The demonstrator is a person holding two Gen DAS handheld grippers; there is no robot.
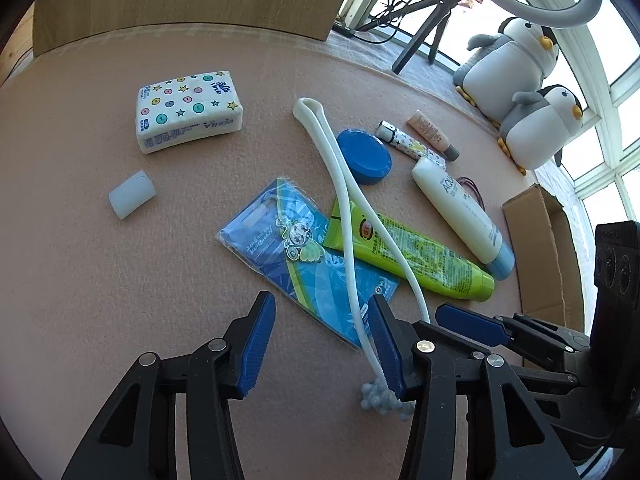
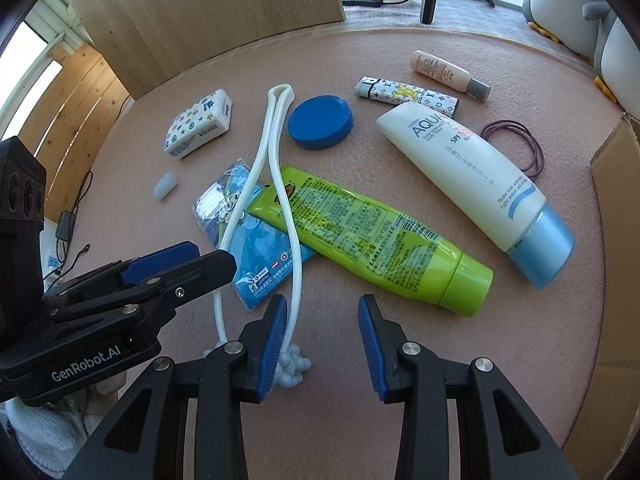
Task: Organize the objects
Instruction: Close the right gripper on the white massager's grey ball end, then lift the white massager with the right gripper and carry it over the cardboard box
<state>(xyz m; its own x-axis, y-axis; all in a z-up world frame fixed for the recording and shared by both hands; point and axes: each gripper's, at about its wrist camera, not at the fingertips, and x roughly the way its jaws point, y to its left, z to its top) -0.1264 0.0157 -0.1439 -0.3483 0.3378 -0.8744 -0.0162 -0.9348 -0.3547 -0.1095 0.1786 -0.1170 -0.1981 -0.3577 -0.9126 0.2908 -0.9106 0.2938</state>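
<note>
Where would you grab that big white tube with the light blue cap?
Grip the white tube across its flattish body near the middle, coming straight down from above. It lies flat, apart from the green tube, so both long sides look free.

Home: plush penguins [image 1: 516, 56], toiletries

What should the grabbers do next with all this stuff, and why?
Probably close the right gripper on the white cord and lift it. Both grippers are open and empty; the cord's beaded end lies right by that gripper's finger, and the cord drapes over the green tube and blue packet.
</note>
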